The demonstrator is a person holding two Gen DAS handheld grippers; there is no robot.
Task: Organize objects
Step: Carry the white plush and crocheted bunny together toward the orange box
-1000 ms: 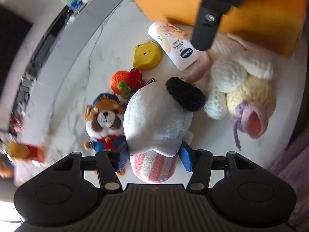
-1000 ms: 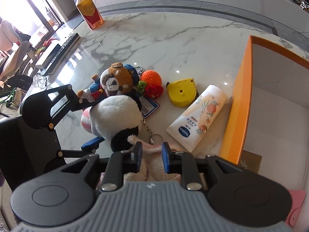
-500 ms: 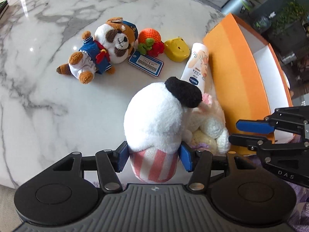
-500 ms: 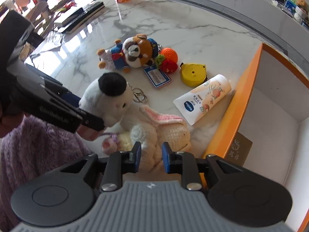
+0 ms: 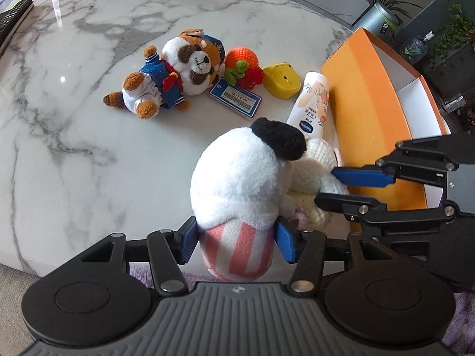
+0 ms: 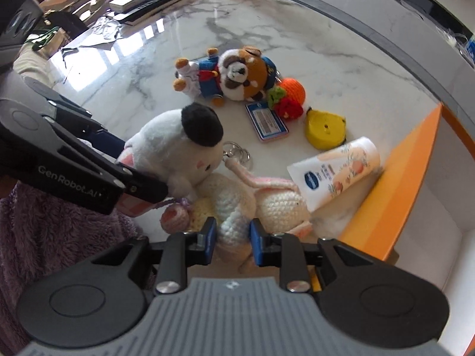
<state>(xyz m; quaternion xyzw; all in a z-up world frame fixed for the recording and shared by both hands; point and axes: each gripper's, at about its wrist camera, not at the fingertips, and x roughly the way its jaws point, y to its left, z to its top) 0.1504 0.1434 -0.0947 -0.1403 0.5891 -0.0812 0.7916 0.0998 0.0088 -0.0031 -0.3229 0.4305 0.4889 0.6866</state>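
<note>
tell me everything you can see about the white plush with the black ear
The white plush toy with a black ear is soft and fuzzy, with a rounded white head, one round black ear on top, a small pink mark on its face and a pink-and-white striped lower body. The left gripper holds it by the striped part, blue pads pressing both sides, head pointing away from the camera above the marble table. Its side leans against the cream crocheted bunny, which the right gripper clamps.

White plush (image 5: 237, 178) with black ear, striped base — leaning against cream crocheted bunny (image 6: 267, 204) beside orange box (image 5: 368, 112)
</note>
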